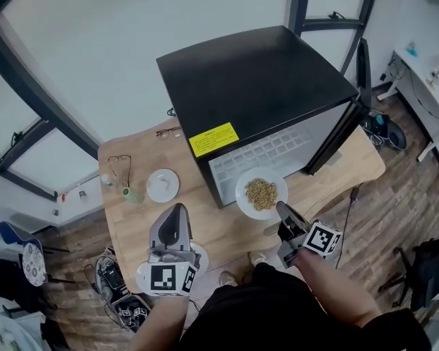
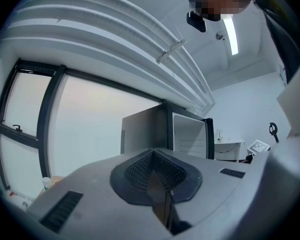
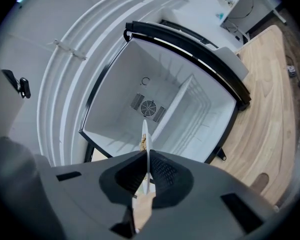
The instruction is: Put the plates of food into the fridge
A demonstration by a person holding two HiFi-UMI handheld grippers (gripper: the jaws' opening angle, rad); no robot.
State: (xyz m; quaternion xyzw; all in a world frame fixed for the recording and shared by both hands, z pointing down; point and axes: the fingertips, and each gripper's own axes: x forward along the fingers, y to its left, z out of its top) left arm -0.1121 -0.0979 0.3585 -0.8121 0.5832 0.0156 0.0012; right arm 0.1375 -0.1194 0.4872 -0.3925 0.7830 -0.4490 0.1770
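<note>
Nearest in the head view, the left hand-held gripper (image 1: 177, 212) has its jaws drawn together on nothing. Its own view (image 2: 153, 170) confirms the pads meet. Each marker cube bears a black-and-white square pattern and no words.

The right hand-held gripper (image 1: 281, 209) is clamped narrow on the rim of the plate of food (image 1: 261, 193). This white plate carries a heap of brownish grains and hangs above the wooden tabletop (image 1: 227, 232), just before the fridge's open front. The right gripper view (image 3: 146, 170) shows that plate (image 3: 145, 134) only edge-on, as a thin white line.

Left of it, an empty saucer (image 1: 162, 185) and a pair of glasses (image 1: 119, 168) lie on the tabletop.

Beyond stands the black fridge (image 1: 256, 79). The yellow sticker (image 1: 214, 139) on top has print too small to read. Only the right gripper view looks inside the fridge, showing white walls and a round vent (image 3: 148, 107) at the back.
</note>
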